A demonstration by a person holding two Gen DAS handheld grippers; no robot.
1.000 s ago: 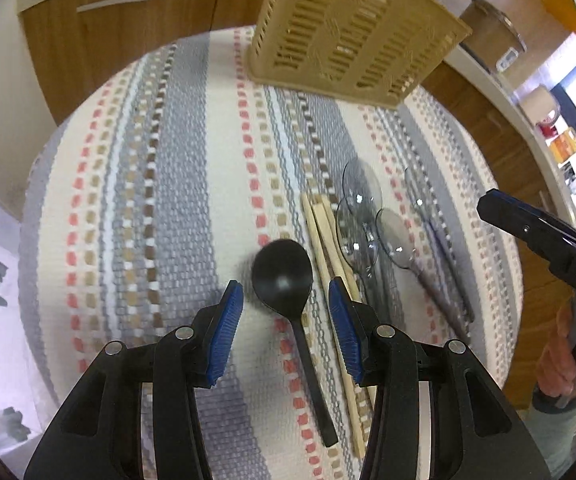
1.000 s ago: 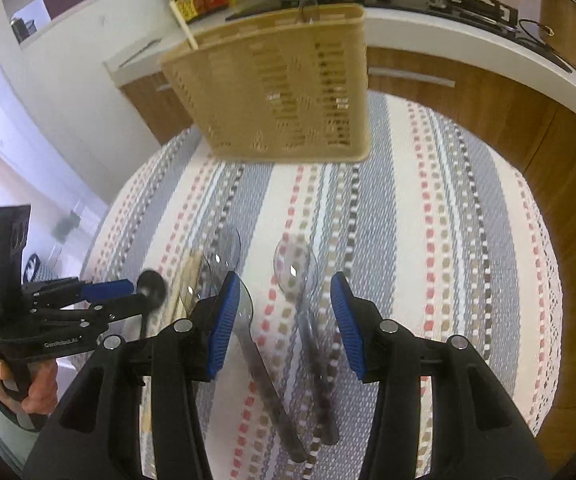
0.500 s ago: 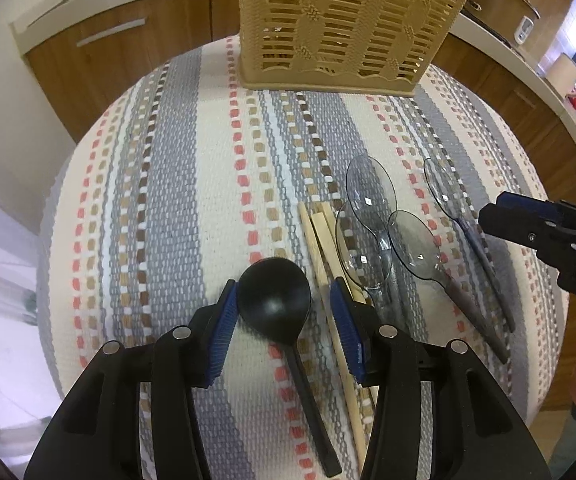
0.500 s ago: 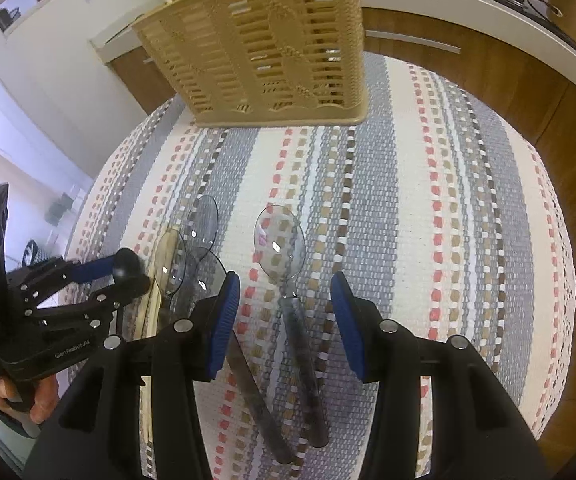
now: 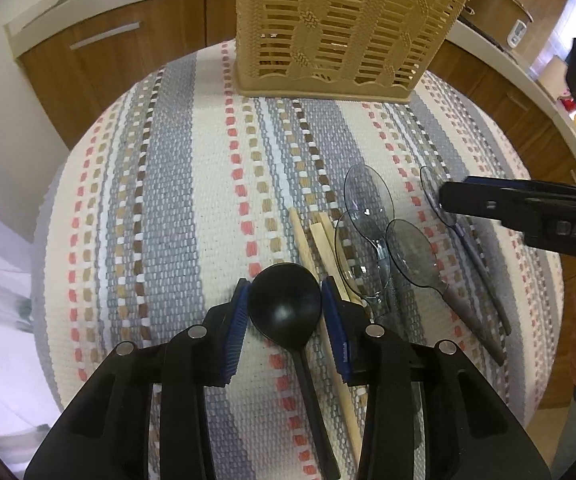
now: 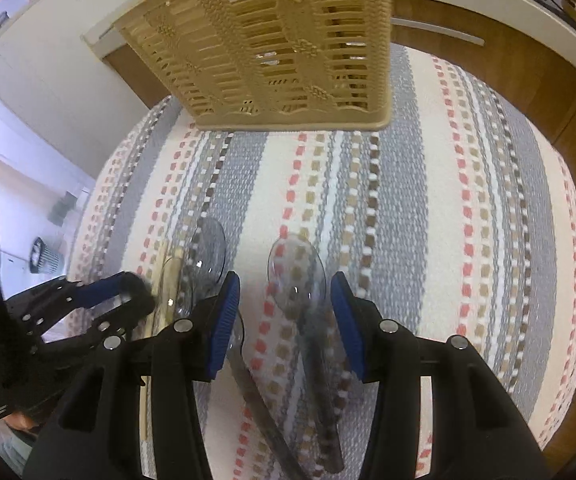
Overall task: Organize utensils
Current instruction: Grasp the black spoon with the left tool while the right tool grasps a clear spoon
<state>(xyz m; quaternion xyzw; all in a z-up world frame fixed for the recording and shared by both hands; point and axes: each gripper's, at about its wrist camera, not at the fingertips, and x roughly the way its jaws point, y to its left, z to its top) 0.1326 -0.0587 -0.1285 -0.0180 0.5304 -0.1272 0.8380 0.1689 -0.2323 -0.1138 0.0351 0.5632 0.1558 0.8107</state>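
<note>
While the black spoon (image 5: 284, 305) lay on the striped cloth (image 5: 175, 216) with its bowl toward the beige slotted basket (image 5: 340, 28) and its handle running straight away from it, the left gripper (image 5: 284, 312) had its blue pads at either edge of that bowl; its jaws had just been closing, and they looked to touch the bowl on both sides (a firm pinch could not be confirmed). A second earlier the same bowl had sat well clear between wider jaws. Just beside the black spoon, on the side away from the cloth's bare half, lay wooden chopsticks (image 5: 328, 256) and clear spoons (image 5: 368, 216), all lengthwise toward the basket too. The right gripper (image 6: 284, 312) hung half open over one clear spoon (image 6: 298, 276), pads either side of its bowl and neck, not touching; it had come nearer the cloth than before. White letters "DAS" showed on its black body in the left view.
</note>
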